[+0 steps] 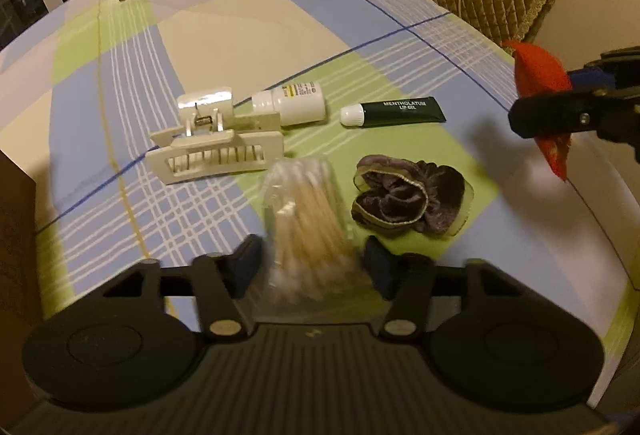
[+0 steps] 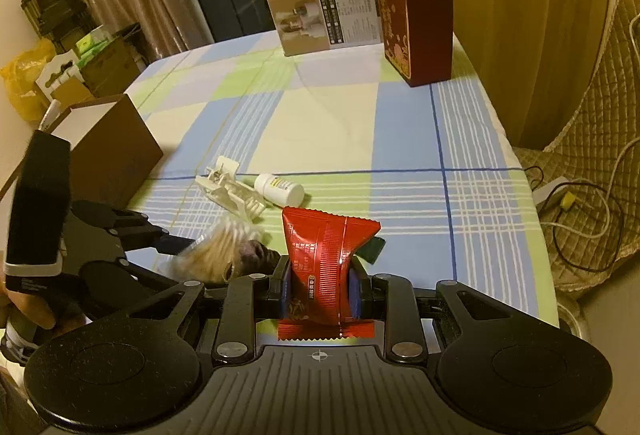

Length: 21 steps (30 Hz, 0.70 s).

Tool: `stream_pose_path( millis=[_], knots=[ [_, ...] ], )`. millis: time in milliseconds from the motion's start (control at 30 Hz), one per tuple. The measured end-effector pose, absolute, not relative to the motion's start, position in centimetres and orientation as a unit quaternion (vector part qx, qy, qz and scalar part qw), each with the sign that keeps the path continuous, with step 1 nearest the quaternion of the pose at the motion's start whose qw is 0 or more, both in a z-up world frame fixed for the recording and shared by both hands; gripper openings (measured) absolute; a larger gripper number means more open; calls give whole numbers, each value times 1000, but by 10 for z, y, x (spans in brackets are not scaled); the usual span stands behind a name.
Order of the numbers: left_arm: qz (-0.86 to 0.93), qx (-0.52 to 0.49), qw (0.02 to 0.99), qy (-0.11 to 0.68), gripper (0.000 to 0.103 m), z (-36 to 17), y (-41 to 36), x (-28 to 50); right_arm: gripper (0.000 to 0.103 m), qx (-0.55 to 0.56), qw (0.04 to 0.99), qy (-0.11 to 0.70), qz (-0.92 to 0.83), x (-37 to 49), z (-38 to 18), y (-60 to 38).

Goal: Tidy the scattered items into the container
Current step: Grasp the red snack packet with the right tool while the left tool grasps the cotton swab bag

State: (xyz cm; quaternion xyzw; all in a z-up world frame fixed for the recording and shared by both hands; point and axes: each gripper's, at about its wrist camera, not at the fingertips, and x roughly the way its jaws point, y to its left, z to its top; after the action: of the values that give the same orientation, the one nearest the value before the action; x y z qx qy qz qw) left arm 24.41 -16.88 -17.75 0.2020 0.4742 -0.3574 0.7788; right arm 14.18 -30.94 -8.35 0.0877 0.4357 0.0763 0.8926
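Right gripper (image 2: 320,287) jaws pinch the red snack packet (image 2: 326,259) mid-air; left gripper (image 1: 310,267) jaws spread around the cotton-swab bag (image 1: 308,211) on the tabletop (image 1: 400,35). That slippery bag could squirt out.

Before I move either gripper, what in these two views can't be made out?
- Cotton swab bag: motion-blurred in both views, so whether the left gripper has closed on it is unclear.
- Brown box: its inside is hidden by its own wall in the right wrist view; the left wrist view cuts it off.
- Lip gel tube: mostly hidden behind the red packet in the right wrist view.
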Motion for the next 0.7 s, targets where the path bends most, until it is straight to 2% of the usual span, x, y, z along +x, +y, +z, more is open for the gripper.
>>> stream_pose_path(
  millis=[67,267,700],
  knots=[
    [-361,193,779,476,34,-176,-160,242,30,85,892,438,78,142,-85,-308],
    [-346,185,775,496,26,-170,-135,233,30,74,889,444,85,142,-88,-301],
    [-320,178,775,514,19,-160,-113,208,30,68,889,443,95,135,-84,-287]
  ],
)
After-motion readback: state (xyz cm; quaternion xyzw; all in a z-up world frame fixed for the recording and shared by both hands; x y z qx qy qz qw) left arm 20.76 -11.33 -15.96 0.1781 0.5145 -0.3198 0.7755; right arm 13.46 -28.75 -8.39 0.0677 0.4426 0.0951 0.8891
